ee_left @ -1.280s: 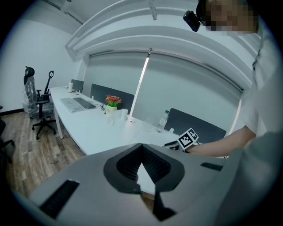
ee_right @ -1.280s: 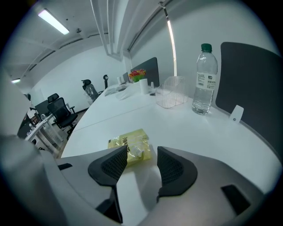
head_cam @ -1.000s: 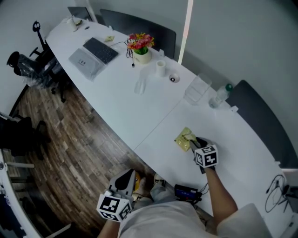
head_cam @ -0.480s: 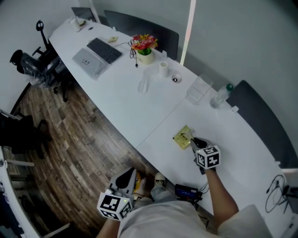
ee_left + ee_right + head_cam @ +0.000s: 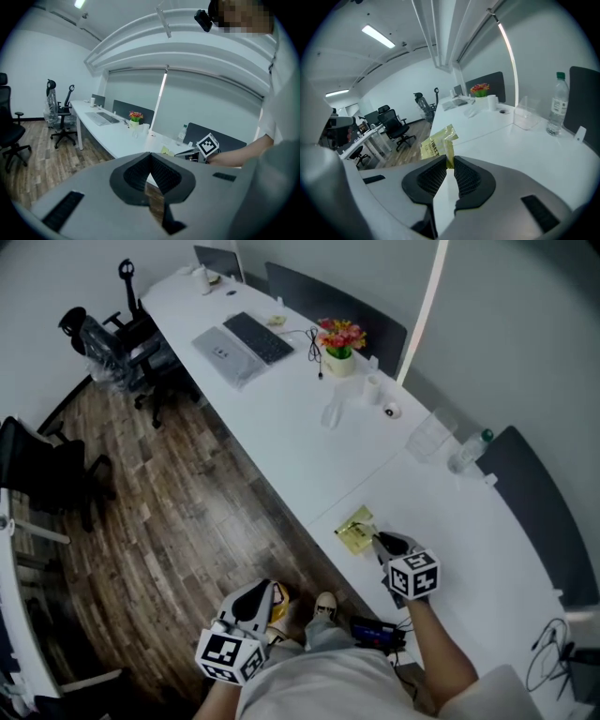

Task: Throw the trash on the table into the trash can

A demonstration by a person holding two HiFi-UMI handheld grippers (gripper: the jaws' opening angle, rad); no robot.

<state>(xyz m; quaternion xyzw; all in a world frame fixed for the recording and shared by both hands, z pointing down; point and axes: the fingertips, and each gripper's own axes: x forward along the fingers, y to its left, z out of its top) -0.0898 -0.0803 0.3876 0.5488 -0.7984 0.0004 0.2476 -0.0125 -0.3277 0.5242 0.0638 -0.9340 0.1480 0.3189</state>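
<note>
One yellow wrapper (image 5: 354,532) (image 5: 437,145) is held by the right gripper (image 5: 377,540) (image 5: 449,161), whose two jaws have just been closing and are now pressed onto the wrapper's lower edge, so that the packet stands upright beyond the pads. It is carried at the near edge of the one long white table (image 5: 281,442); whether it touches the tabletop cannot be told. The left gripper (image 5: 255,594) (image 5: 150,157) is kept low over the wooden floor (image 5: 159,512), beside the person's body, with its two jaws brought together at the tips and nothing between them. One marker cube is seen on each gripper, two in all. Farther along the table, one open laptop (image 5: 239,345), one pot of flowers (image 5: 339,338), one white cup (image 5: 373,388), one clear container (image 5: 431,437) and one water bottle (image 5: 469,451) with a green cap are set well apart from the wrapper. At least two black office chairs (image 5: 112,334) are placed on the floor, one group near the table's far end and one at the left edge of the head view.
</note>
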